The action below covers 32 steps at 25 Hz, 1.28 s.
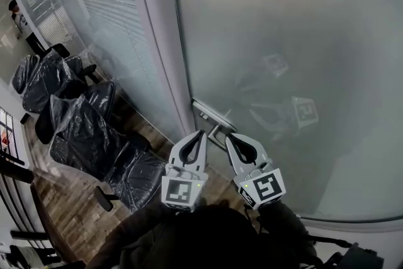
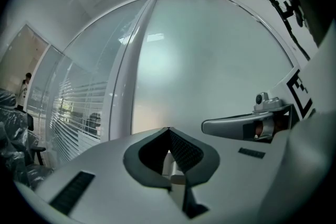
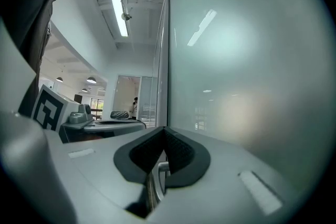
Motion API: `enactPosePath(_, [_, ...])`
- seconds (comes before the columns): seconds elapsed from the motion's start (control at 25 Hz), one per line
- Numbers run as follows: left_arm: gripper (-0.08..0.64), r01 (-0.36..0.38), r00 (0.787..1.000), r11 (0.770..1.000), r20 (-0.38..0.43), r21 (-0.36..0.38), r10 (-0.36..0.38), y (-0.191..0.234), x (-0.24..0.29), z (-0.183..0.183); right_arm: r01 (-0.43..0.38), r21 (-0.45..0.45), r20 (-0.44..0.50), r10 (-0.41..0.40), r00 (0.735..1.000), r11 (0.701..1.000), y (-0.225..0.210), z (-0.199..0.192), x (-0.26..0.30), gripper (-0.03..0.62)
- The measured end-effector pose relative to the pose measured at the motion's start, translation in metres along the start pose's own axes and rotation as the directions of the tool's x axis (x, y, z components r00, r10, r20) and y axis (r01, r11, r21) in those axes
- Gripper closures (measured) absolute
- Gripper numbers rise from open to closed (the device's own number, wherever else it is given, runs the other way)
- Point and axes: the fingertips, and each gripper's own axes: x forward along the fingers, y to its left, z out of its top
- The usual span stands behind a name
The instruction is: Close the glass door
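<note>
head view: glass door [image 1: 283, 41] is frosted and fills the right side. The lever handle [image 1: 214, 115] sits by its left edge, between left gripper [image 1: 201, 133] and right gripper [image 1: 228, 135]. Can't tell if it's latched.
left gripper view: jaws clenched tip to tip with nothing in them. Lever handle [image 2: 231, 126] is off to the right, clear of these jaws.
right gripper view: jaws clenched and empty. Glass door [image 3: 252, 60] is close on the right.
handling: probably heavy and stiff. The glass looks slick and brittle. Grip the metal lever handle or push right beside it, not mid-glass.

The frosted glass door [image 1: 283, 41] fills the frame's right side, upright, its silver lever handle [image 1: 213, 118] at lower centre.
</note>
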Motion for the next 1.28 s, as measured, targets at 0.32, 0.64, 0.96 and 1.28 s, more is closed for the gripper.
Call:
enactPosePath(0.32, [0.563, 0.017, 1.000, 1.000, -0.018, 0.006, -0.017, -0.004, -0.002, 0.000, -0.002, -0.011, -0.004, 0.002, 1.000, 1.000, 0.005, 0.001, -0.002, 0.592])
enactPosePath(0.64, [0.563, 0.020, 0.998, 1.000, -0.066, -0.004, -0.020, -0.005, -0.003, -0.008, -0.006, 0.002, -0.004, 0.006, 1.000, 1.000, 0.005, 0.001, -0.003, 0.592])
enactPosePath(0.96, [0.563, 0.006, 1.000, 1.000, -0.015, 0.000, -0.006, 0.002, 0.002, 0.002, -0.013, -0.024, 0.017, 0.013, 1.000, 1.000, 0.004, 0.008, 0.005, 0.592])
enactPosePath(1.28, [0.563, 0.021, 1.000, 1.000, -0.014, 0.002, -0.021, -0.006, 0.003, -0.006, -0.004, -0.010, 0.009, 0.005, 1.000, 1.000, 0.002, 0.001, -0.001, 0.592])
